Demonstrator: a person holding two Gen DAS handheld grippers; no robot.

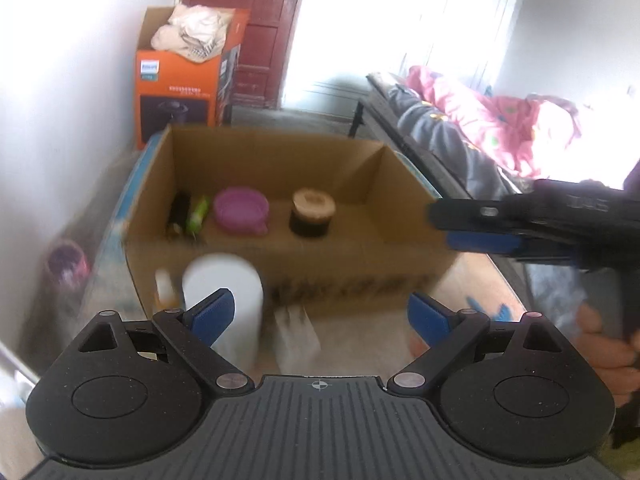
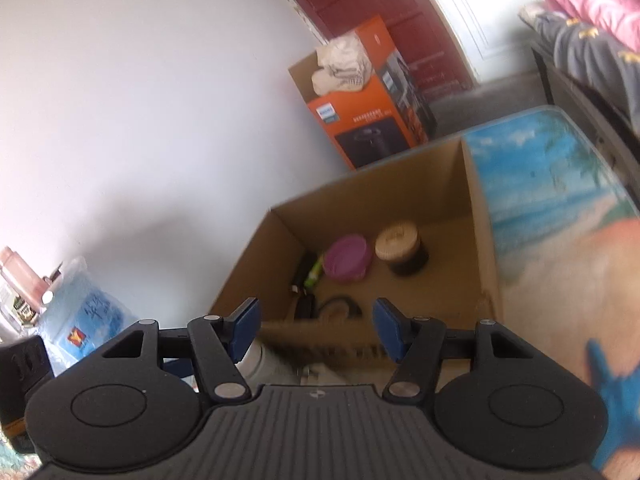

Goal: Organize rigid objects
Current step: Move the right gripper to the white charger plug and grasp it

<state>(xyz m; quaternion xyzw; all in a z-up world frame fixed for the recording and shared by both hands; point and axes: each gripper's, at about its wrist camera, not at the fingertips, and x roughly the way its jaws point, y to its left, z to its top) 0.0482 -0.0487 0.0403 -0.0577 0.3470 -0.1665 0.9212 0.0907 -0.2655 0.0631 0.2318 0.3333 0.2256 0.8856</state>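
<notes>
An open cardboard box [image 1: 280, 260] stands on the table. Inside lie a purple round lid [image 1: 240, 210], a dark jar with a wooden lid [image 1: 313, 210], a green item [image 1: 198, 212] and a black one [image 1: 178, 212]. In front of the box stand a white cylinder [image 1: 236, 292], a small bottle [image 1: 164, 288] and a small pale carton [image 1: 296, 336]. My left gripper [image 1: 320, 296] is open wide and holds nothing. My right gripper [image 2: 315, 304] is open and empty above the box's near wall [image 2: 320, 334]. The purple lid [image 2: 346, 258] and the jar [image 2: 400, 246] show below it.
An orange appliance box [image 1: 180, 92] with cloth on top stands by the red door [image 1: 256, 20]. A bed with a pink blanket [image 1: 500, 128] runs along the right. The table top [image 2: 552, 184] has a beach print. A blue bag [image 2: 88, 312] lies at the left.
</notes>
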